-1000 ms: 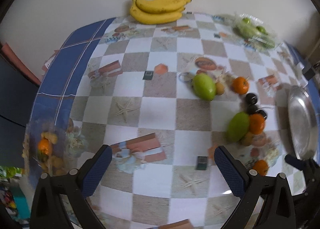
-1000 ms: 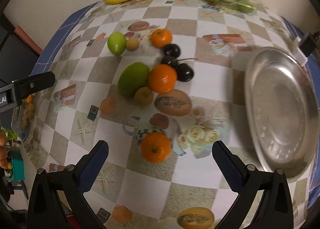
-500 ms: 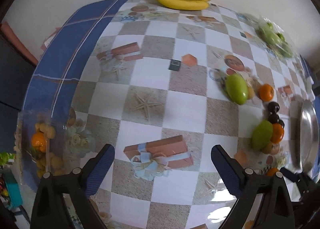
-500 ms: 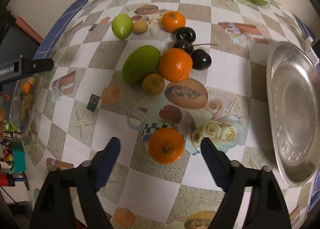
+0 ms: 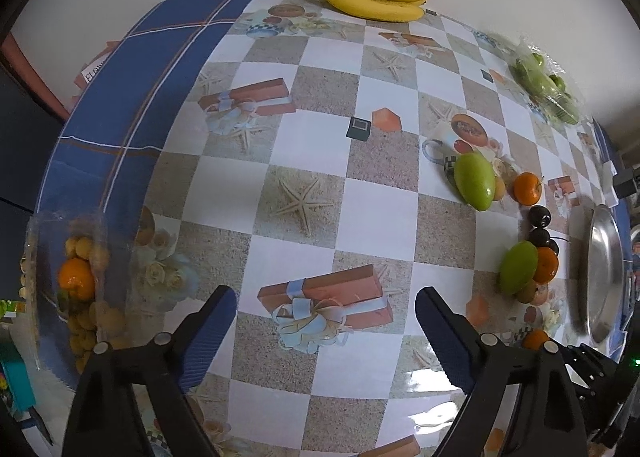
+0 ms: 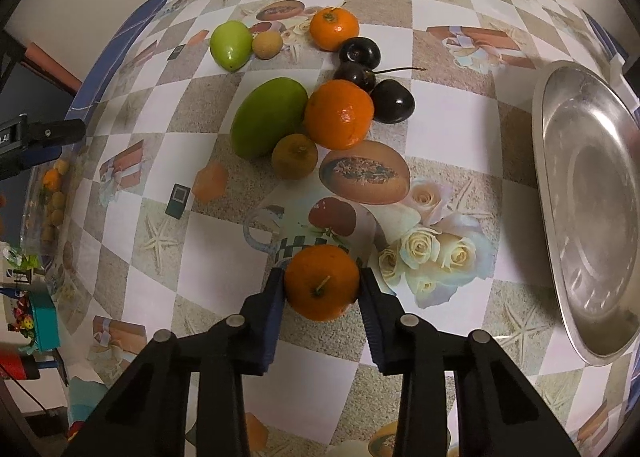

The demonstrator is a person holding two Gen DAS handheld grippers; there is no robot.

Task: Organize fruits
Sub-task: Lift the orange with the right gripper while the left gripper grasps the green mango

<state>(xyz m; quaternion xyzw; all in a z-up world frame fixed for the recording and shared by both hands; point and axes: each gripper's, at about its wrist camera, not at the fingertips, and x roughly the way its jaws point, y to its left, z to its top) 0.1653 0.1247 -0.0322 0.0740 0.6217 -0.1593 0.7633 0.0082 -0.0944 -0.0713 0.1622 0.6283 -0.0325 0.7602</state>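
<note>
The right gripper (image 6: 322, 289) clamps an orange (image 6: 321, 282) on the checked tablecloth (image 6: 452, 105), steel plate (image 6: 592, 217) well to its right, a mango (image 6: 269, 118), second orange (image 6: 339, 114) and cherries (image 6: 391, 101) beyond, while the left gripper (image 5: 326, 331) hangs spread; no writing is legible.

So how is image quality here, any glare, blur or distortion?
Left wrist: strong fisheye bending of the tablecloth, window glare near the bottom edge. Right wrist: sharp on the gripped orange, bright highlights on the steel plate; dark corners in both.
</note>
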